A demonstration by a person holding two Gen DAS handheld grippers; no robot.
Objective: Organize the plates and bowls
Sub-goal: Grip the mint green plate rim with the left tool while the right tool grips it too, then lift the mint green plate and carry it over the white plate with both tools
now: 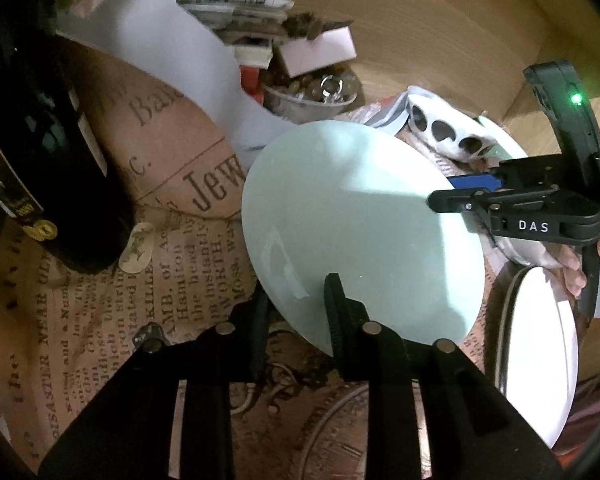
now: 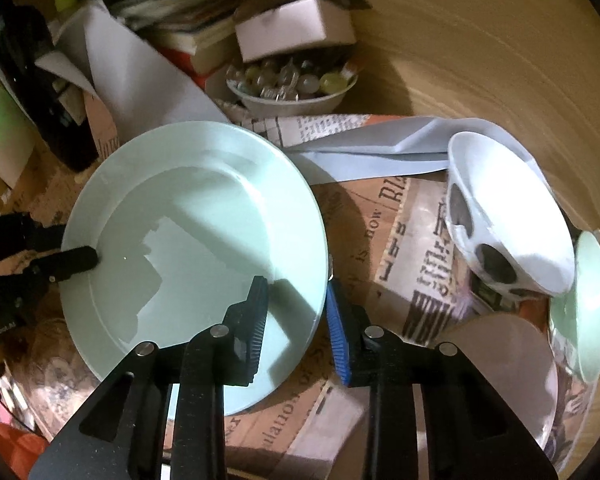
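A newspaper-print sheet (image 1: 148,280) covers the bench under and ahead of the left gripper, its old-style headlines plainly readable. A dark bottle (image 1: 60,152) lies on it, ahead and to the left of that gripper. Beyond the bottle, a curled sheet of white paper (image 1: 172,52) runs toward a pile of books and papers (image 2: 180,12) at the far side. Past the right gripper, straight ahead, a white box (image 2: 296,28) sits tilted against that pile. A pale blue paper strip (image 2: 380,152) lies ahead and to the right of the right gripper.
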